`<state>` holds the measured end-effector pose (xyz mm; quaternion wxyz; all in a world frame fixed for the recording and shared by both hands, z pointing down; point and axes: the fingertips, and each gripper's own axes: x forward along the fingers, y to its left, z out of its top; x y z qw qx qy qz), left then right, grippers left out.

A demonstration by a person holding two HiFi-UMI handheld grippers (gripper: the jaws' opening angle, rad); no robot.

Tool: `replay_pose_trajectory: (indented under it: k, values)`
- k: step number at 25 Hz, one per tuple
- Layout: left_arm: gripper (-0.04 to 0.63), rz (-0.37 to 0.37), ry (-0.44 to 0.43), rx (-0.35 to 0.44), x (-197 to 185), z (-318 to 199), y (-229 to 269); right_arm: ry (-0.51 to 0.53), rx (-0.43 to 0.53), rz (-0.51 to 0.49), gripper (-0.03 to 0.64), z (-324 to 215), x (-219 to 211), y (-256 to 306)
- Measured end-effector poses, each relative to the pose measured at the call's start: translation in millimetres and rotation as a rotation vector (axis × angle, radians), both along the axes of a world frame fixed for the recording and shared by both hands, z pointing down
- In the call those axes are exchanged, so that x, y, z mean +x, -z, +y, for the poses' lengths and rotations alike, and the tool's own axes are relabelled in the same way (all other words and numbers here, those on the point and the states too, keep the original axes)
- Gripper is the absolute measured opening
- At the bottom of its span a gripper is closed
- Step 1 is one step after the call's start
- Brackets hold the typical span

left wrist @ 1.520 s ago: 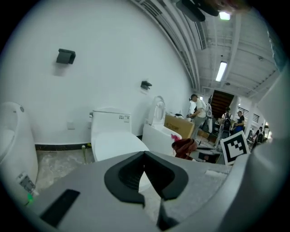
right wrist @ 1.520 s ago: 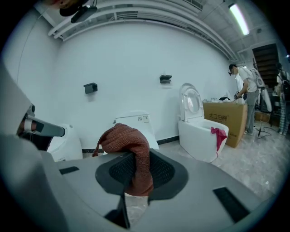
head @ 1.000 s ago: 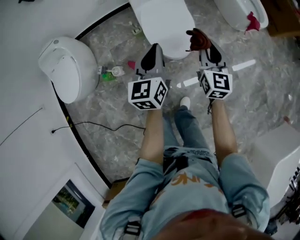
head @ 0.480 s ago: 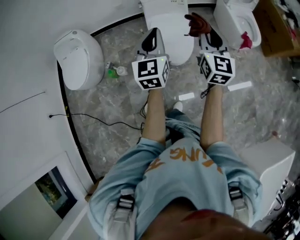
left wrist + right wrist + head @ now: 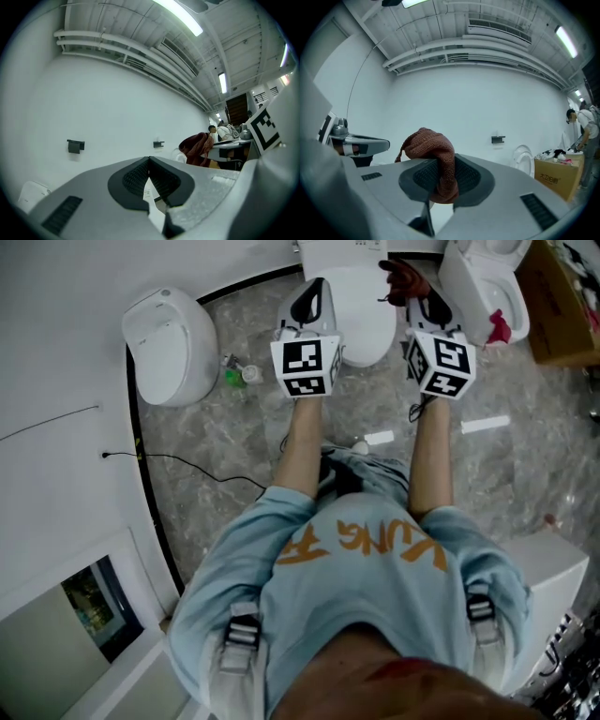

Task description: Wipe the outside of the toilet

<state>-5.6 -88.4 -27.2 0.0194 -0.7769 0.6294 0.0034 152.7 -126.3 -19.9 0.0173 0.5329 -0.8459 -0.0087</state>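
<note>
The white toilet (image 5: 361, 310) stands with its lid down at the top middle of the head view. My left gripper (image 5: 313, 292) hovers at its left edge; its jaws (image 5: 149, 165) are shut with nothing between them. To the right, my right gripper (image 5: 419, 294) is shut on a reddish-brown cloth (image 5: 403, 279) beside the toilet's right edge. In the right gripper view the cloth (image 5: 433, 150) bulges up above the pads (image 5: 466, 178) and hangs down between them. From the left gripper view the cloth (image 5: 197, 147) shows off to the right.
A second toilet (image 5: 483, 277) at the top right has a red rag (image 5: 500, 329) on its rim, next to a cardboard box (image 5: 562, 296). A third toilet (image 5: 169, 343) sits left. Small bottles (image 5: 234, 376) and a black cable (image 5: 187, 465) lie on the marble floor. People stand far right (image 5: 581, 126).
Both grippers have come up and forward toward the middle toilet, and the head view has shifted with them. The right gripper has kept hold of the cloth throughout.
</note>
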Motion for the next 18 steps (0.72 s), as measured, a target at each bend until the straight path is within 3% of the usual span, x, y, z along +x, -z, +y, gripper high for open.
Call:
replay_pose_trajectory:
  k: [18]
  values:
    - [-0.005,0.038,0.004,-0.005,9.6,-18.4,-0.5,0.036,0.027,0.018,0.072,-12.9,-2.3,3.9]
